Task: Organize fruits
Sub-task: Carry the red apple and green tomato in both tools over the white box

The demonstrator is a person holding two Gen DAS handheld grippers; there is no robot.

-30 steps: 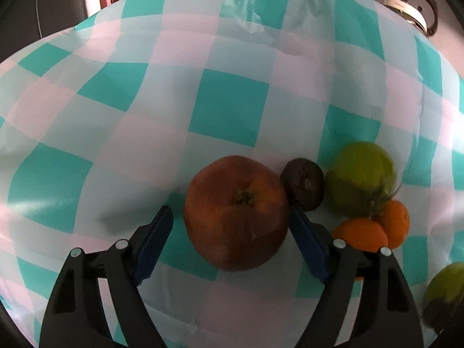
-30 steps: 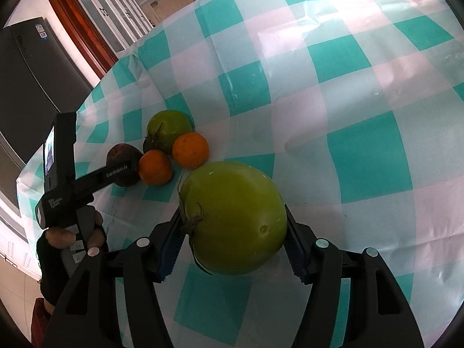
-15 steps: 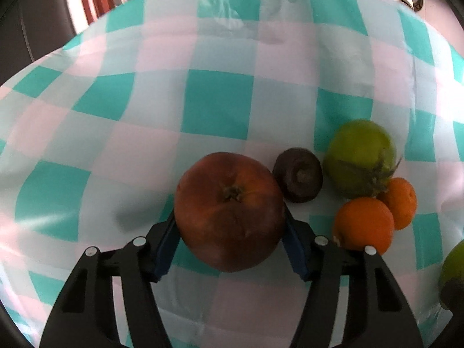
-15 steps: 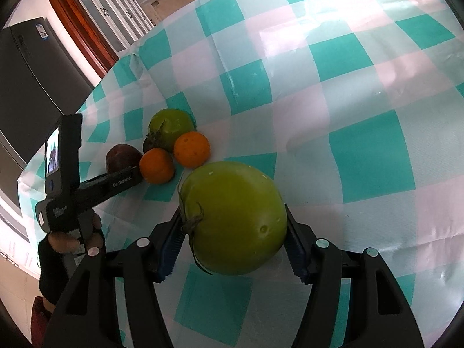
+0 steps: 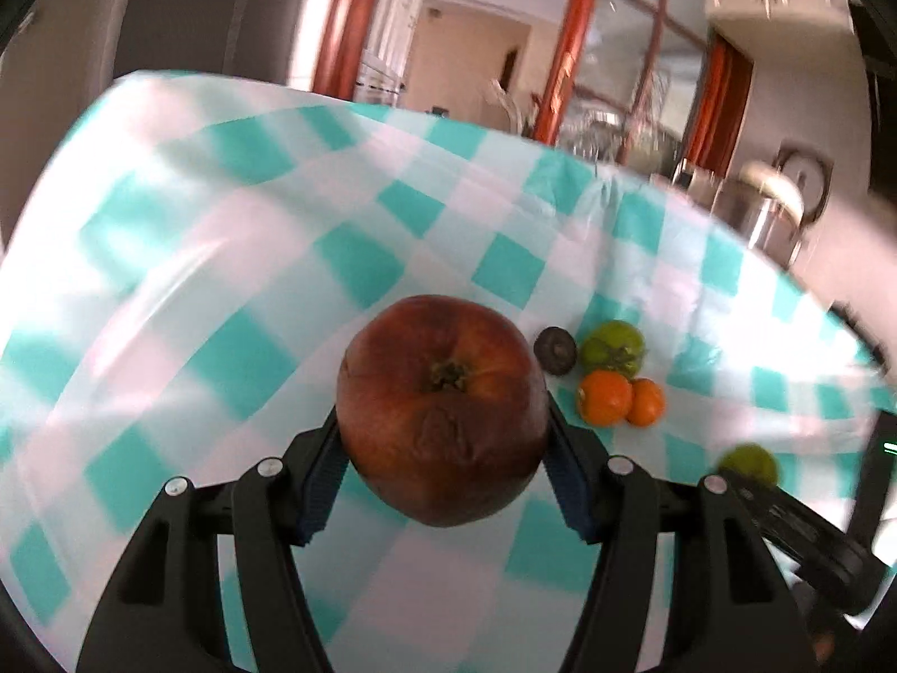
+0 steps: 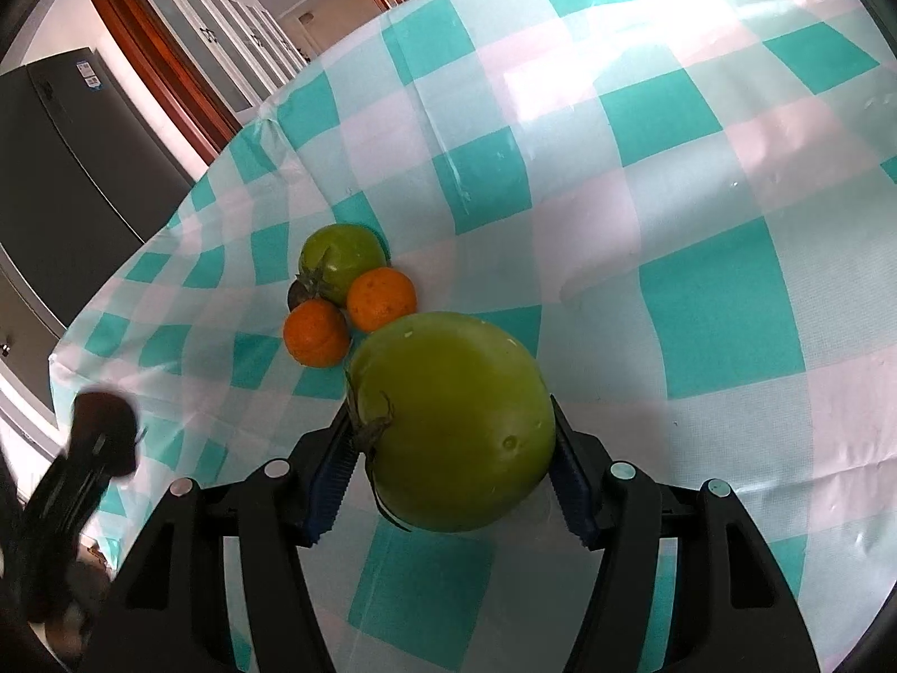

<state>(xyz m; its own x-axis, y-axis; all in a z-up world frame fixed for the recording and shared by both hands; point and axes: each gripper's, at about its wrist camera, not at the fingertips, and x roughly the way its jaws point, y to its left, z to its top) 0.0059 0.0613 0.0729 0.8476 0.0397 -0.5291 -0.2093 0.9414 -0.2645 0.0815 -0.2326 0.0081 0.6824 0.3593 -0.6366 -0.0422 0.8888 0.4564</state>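
My left gripper (image 5: 443, 476) is shut on a big red-brown round fruit (image 5: 443, 409), held clear above the checked tablecloth (image 5: 252, 258). Beyond it to the right a cluster lies on the cloth: a small dark fruit (image 5: 555, 350), a green tomato (image 5: 611, 345) and two oranges (image 5: 604, 397). My right gripper (image 6: 454, 482) is shut on a large green tomato (image 6: 457, 426) low over the cloth, just short of the same cluster (image 6: 342, 255). In the right wrist view the left tool (image 6: 84, 465) is a dark blur at the lower left.
The cloth-covered table (image 6: 701, 224) drops off at its left edge (image 6: 61, 359). A dark fridge (image 6: 67, 151) and a red wooden door frame (image 6: 162, 56) stand beyond it. A metal kettle (image 5: 779, 196) sits past the far right corner.
The left jaws closed on the red-brown fruit, then carried it up and back from the cluster, which now looks smaller and farther off. The right gripper and its green tomato stayed still.
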